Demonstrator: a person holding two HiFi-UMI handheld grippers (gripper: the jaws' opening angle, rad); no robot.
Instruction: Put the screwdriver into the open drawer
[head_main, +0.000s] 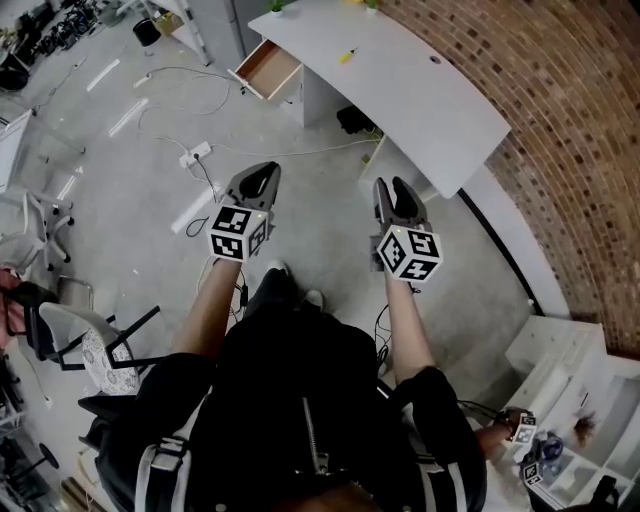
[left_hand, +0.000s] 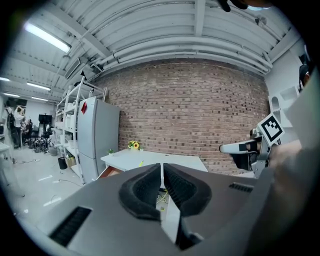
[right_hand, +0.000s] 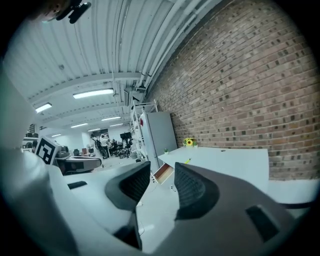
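A small yellow screwdriver (head_main: 347, 55) lies on the white desk (head_main: 420, 90) by the brick wall, far ahead of me; it also shows as a yellow speck (left_hand: 141, 163) (right_hand: 187, 161) in both gripper views. The wooden drawer (head_main: 268, 68) stands pulled open at the desk's left end. I hold both grippers out in mid-air, well short of the desk. My left gripper (head_main: 262, 172) (left_hand: 162, 167) has its pads together with nothing between them. My right gripper (head_main: 395, 190) (right_hand: 162, 172) is open, its pads apart and bare.
A power strip (head_main: 195, 153) and cables lie on the concrete floor between me and the desk. An office chair (head_main: 90, 345) stands at my left, white shelving (head_main: 570, 390) at my right. A grey fridge (left_hand: 97, 135) stands left of the desk.
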